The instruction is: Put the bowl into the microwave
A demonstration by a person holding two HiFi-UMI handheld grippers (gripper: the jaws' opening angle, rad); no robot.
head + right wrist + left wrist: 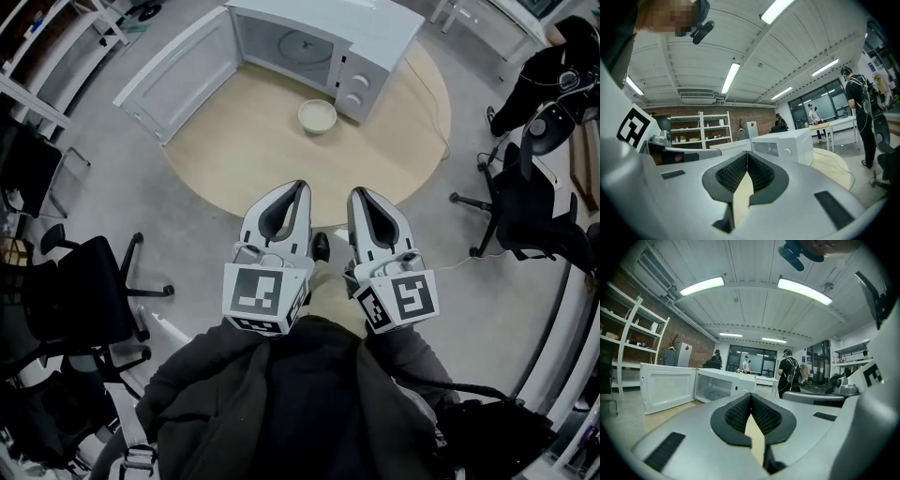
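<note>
A white microwave [323,45] stands at the far side of a round wooden table [234,155], its door [178,70] swung wide open to the left. A small cream bowl [317,115] sits on the table just in front of the microwave's control panel. My left gripper [298,187] and right gripper [357,194] are side by side near the table's near edge, well short of the bowl. Both are shut with nothing between the jaws. The microwave [717,385] shows in the left gripper view, and the microwave [785,144] in the right gripper view.
Black office chairs stand at the left [75,291] and right [525,202] of the table. A person in black [548,70] is at the far right. White shelving [37,56] lines the far left. A cable [427,89] runs from the microwave off the table.
</note>
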